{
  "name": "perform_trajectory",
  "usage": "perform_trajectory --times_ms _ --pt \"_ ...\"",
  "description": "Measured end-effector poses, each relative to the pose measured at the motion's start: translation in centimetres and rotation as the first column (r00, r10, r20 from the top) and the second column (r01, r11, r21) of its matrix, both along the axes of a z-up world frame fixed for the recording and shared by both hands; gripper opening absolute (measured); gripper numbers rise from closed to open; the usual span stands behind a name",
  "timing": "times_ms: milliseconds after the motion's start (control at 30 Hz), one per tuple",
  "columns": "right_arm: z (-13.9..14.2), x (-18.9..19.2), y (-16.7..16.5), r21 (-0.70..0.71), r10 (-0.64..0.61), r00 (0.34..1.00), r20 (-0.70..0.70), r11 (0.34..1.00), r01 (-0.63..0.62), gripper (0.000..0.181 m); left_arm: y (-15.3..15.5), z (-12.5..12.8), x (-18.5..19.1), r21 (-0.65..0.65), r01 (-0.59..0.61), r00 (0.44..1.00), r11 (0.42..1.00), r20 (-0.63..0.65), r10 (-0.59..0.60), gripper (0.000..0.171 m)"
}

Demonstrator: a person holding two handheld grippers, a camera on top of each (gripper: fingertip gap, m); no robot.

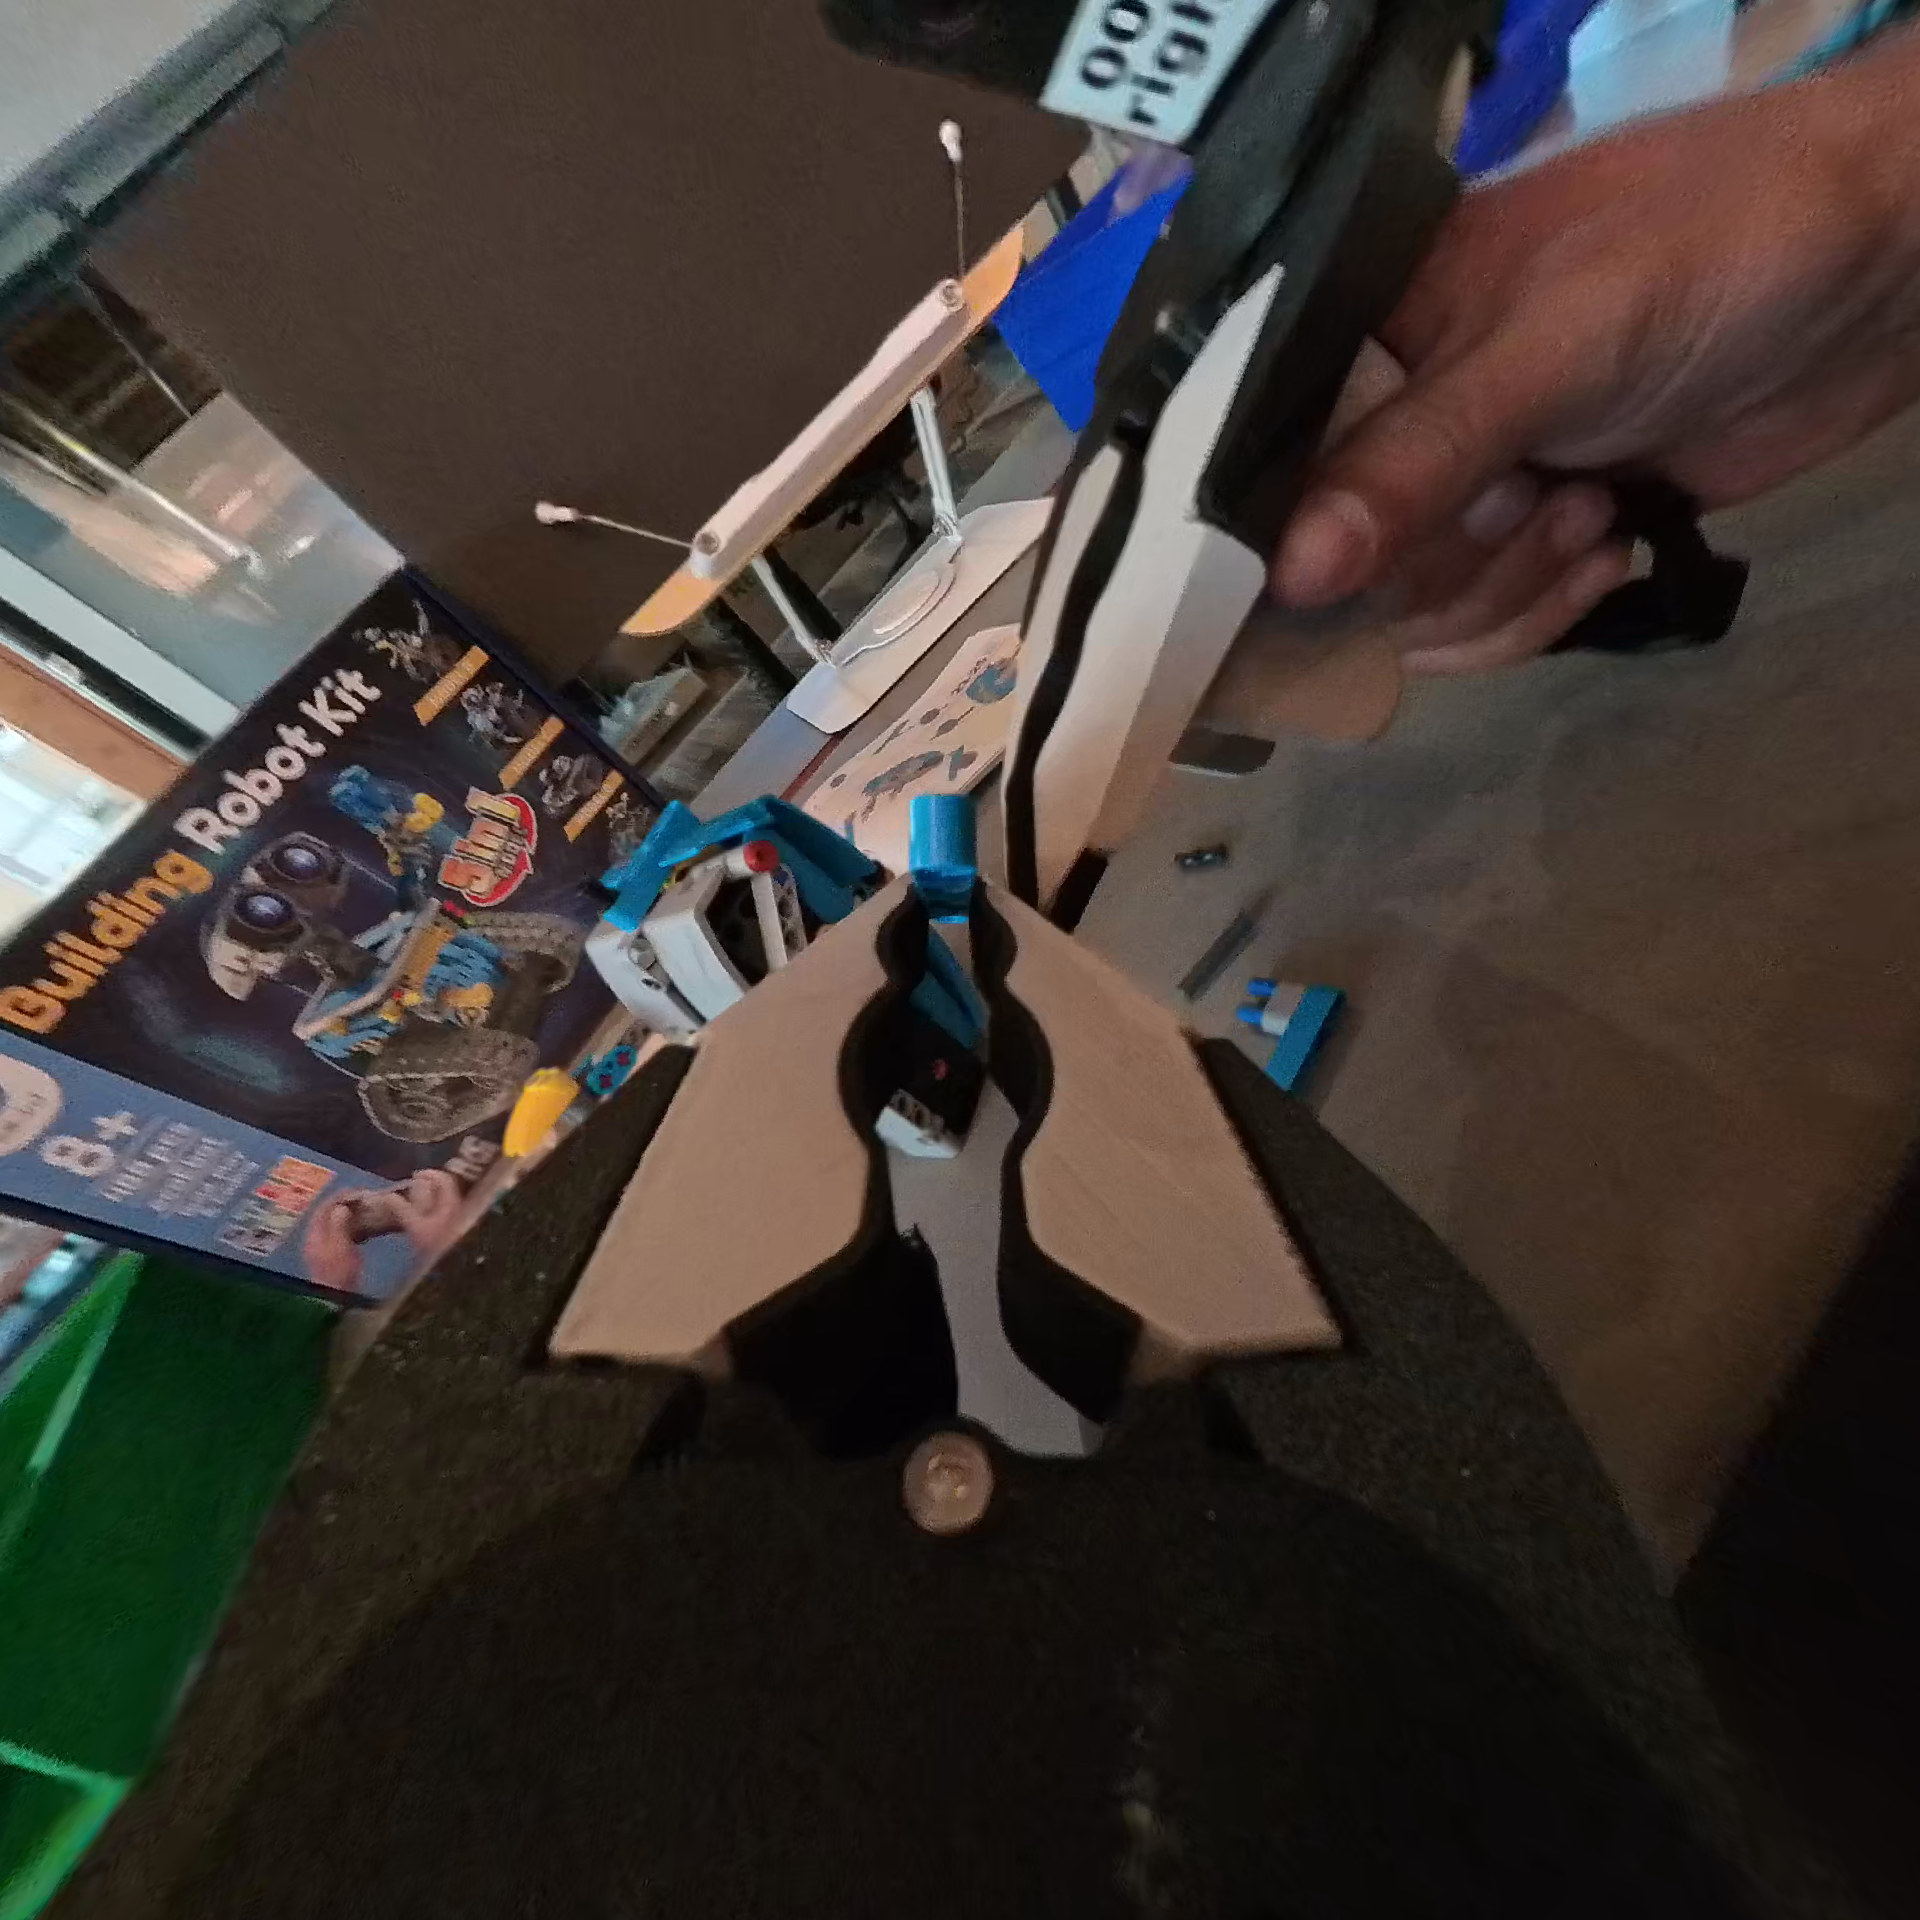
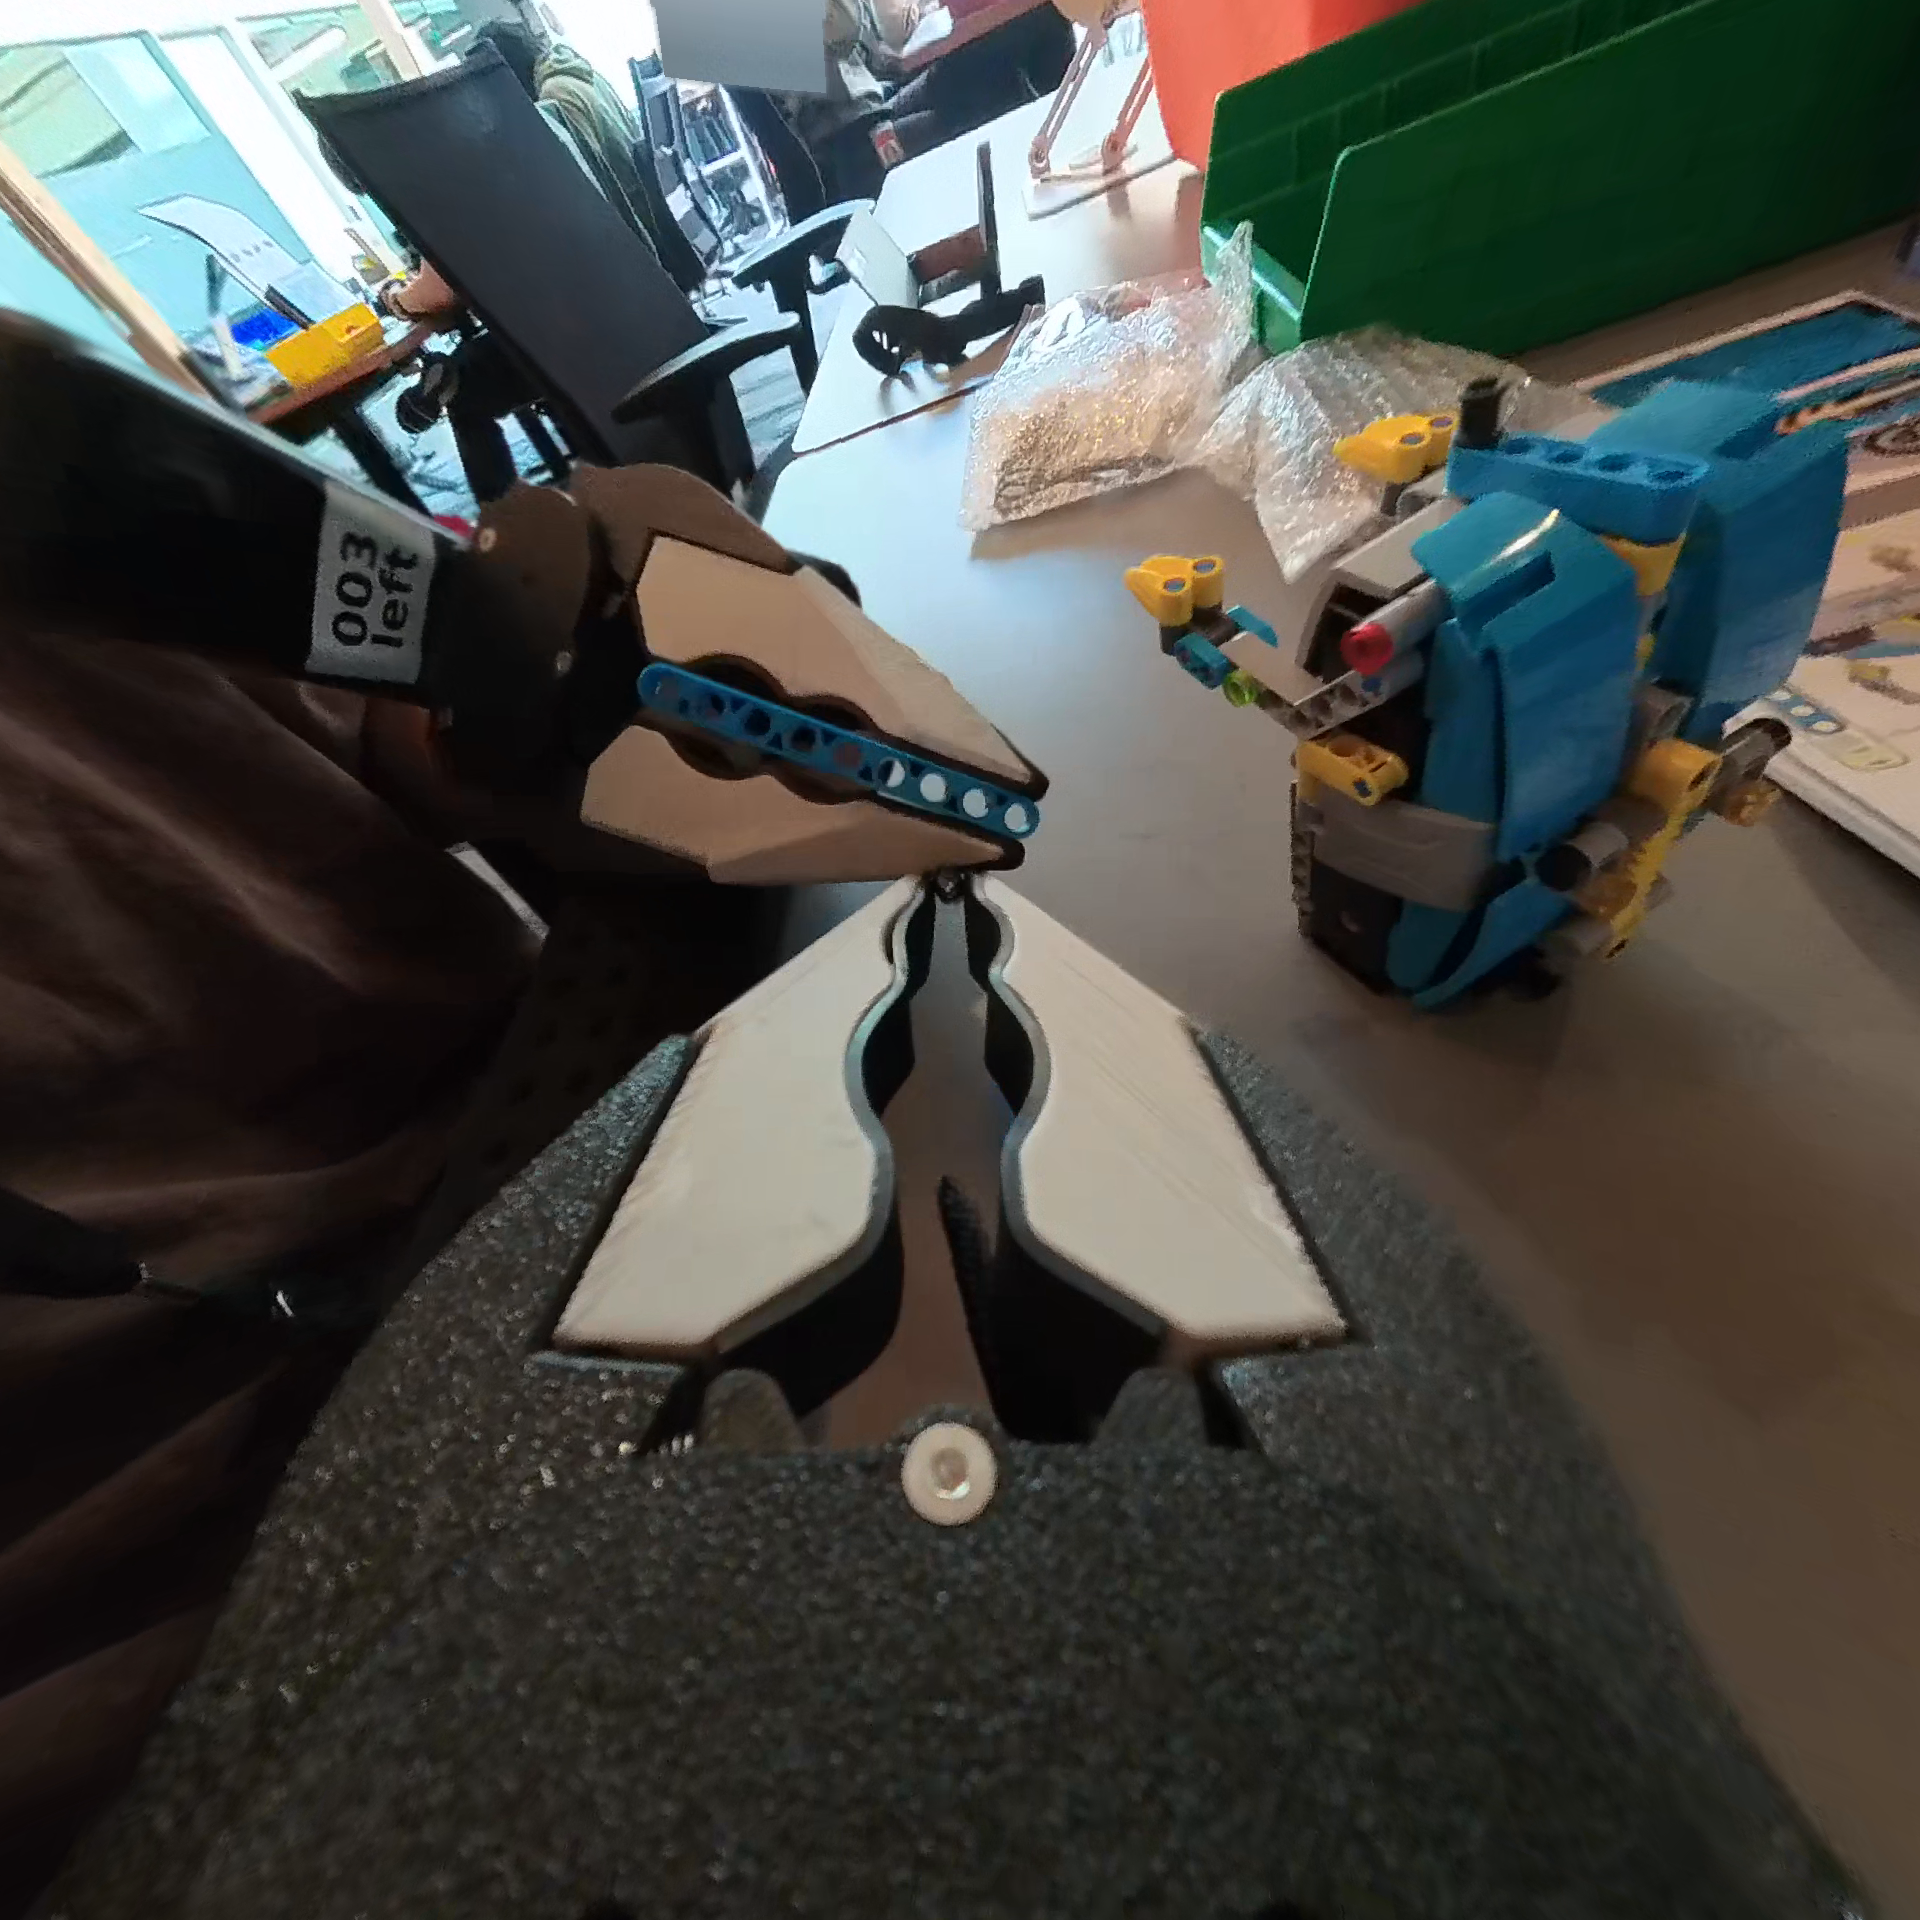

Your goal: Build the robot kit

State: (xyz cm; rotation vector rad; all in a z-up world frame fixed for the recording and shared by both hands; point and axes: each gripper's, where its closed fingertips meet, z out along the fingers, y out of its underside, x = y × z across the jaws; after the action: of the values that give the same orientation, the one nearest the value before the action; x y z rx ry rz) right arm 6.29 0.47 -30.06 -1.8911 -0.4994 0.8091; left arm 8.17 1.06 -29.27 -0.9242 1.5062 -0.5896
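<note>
Jaws of the left gripper are clamped on one long blue beam with a row of holes, its end poking out past the tips. Jaws of the right gripper are pinched nearly together on one small dark piece at their tips, too small to identify, just beside that beam's free end.

One blue, grey and yellow model robot stands upright on the grey surface, well apart from both grippers. Behind the model lie two clear bubble-wrap bags and one green bin. Beside the model in the left wrist view stands one kit box, and one loose blue part lies near it on the surface.
</note>
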Motion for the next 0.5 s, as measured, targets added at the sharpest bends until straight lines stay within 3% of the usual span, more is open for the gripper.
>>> perform_trajectory --times_ms 100,233,333,367,433,500 --pt "-1.0 0.0 -0.3 -0.028 0.020 0.998 0.060 0.999 -0.019 0.005 -0.3 -1.0 0.1 0.171 0.005 0.999 0.985 -0.050 0.003 0.006" --pt "-2.7 0.3 -0.4 -0.011 0.017 0.969 0.248 1.000 -0.014 0.005 -0.5 -2.5 0.2 0.330 0.017 0.992 0.944 -0.123 0.025 0.006" --pt "-3.2 0.4 -0.4 0.022 0.012 0.948 0.318 1.000 -0.020 0.005 -0.5 -2.7 0.2 0.383 0.022 0.991 0.924 -0.129 0.030 0.006" --pt "-2.9 0.4 -0.4 0.042 0.015 0.953 0.303 0.999 -0.029 0.005 -0.5 -2.3 0.2 0.339 0.024 0.994 0.940 -0.109 0.014 0.006" --pt "-1.3 0.8 -0.5 0.098 0.003 0.971 0.240 0.995 -0.028 0.005 -0.3 -0.9 0.0 0.114 0.037 0.998 0.993 -0.050 -0.031 0.006" --pt "1.7 1.2 -0.7 0.199 -0.018 0.991 0.130 0.980 -0.008 0.004 -0.4 0.9 -0.4 -0.144 0.119 0.993 0.982 0.043 -0.114 0.006"
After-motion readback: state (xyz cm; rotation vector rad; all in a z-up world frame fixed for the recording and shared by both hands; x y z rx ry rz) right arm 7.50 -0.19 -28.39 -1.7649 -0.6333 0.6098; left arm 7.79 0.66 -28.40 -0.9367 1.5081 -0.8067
